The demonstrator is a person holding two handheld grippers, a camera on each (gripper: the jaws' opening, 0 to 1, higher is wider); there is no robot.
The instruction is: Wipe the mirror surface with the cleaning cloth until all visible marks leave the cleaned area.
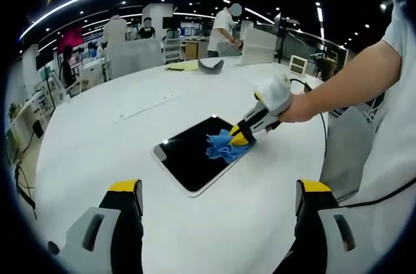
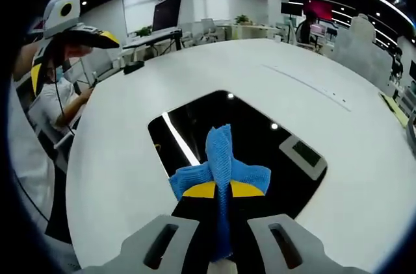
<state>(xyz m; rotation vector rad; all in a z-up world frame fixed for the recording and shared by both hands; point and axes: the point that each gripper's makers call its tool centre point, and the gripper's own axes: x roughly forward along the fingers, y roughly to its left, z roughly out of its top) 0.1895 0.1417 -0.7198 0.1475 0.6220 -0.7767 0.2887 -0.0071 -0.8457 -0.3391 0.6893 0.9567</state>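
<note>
A dark rectangular mirror (image 1: 188,154) lies flat on the round white table (image 1: 130,131); the same mirror (image 2: 260,137) reflects ceiling lights in the right gripper view. A blue cleaning cloth (image 1: 224,147) rests on its right end. My right gripper (image 1: 242,136) is shut on the cloth (image 2: 221,157) and presses it onto the glass, held by a person's hand. My left gripper (image 1: 218,193) hovers open above the table's near side, short of the mirror, nothing between its jaws. It also appears raised at the left (image 2: 71,27) of the right gripper view.
A person's arm (image 1: 351,86) reaches in from the right. A grey object (image 1: 210,65) and yellow sheets (image 1: 182,66) lie at the table's far edge. Several people and desks stand beyond. A monitor (image 2: 167,11) sits on a desk behind.
</note>
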